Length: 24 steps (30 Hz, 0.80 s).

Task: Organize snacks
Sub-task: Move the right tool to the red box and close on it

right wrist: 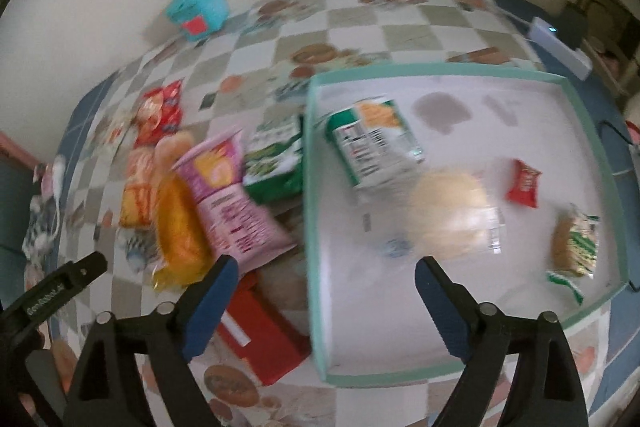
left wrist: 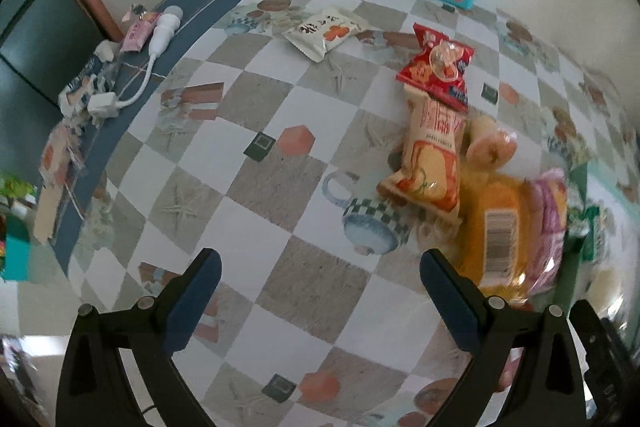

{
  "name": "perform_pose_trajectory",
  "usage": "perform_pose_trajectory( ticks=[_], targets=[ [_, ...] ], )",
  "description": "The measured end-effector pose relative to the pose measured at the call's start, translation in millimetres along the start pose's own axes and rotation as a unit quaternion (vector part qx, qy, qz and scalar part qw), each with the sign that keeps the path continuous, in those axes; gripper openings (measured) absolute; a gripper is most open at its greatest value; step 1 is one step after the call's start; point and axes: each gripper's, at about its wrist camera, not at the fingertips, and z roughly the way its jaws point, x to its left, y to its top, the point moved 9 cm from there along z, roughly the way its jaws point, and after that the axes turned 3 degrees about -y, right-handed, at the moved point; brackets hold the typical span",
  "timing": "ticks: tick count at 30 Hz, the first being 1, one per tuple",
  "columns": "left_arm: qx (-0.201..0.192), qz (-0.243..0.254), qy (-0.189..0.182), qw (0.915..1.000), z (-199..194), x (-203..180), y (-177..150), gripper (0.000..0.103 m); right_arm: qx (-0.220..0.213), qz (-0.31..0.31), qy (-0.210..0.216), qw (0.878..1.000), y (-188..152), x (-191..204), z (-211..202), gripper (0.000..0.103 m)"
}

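Both tongs spread and empty, right tongs (right wrist: pixel 326 277) over the near-left rim of the tray (right wrist: pixel 440 67), left tongs (left wrist: pixel 320 281) over bare tabletop (left wrist: pixel 248 131); risk: overlapping snack pile (right wrist: pixel 208 195) left of tray, grabbing two packs or clipping the rim.

Black left gripper (left wrist: pixel 320 301), blue-padded jaws, silver screws

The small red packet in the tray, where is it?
In the right wrist view, the red packet lies inside the tray toward its right side, beside the round pale snack and above the green-and-brown packet.
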Motion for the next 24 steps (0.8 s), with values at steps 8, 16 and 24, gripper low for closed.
perform_pose_trajectory(
  ticks=[8, 16, 24],
  targets=[
    [0.021, 0.035, -0.003, 0.9992, 6.5, -15.8, -9.5, 0.1, 0.034, -0.041, -0.007, 0.999, -18.4, 18.7, 14.4, 0.092],
    [0.036, 0.024, 0.006, 0.999, 11.6, -13.4, -28.8, 0.1, 0.047, -0.082, -0.016, 0.995, -29.2, 31.3, 18.6, 0.092],
    [0.065, -0.047, -0.018, 0.9966, 21.9, -0.8, -42.4, 0.1, 0.05, -0.121, -0.027, 0.991, -37.6, 42.6, 23.2, 0.092]
  ],
)
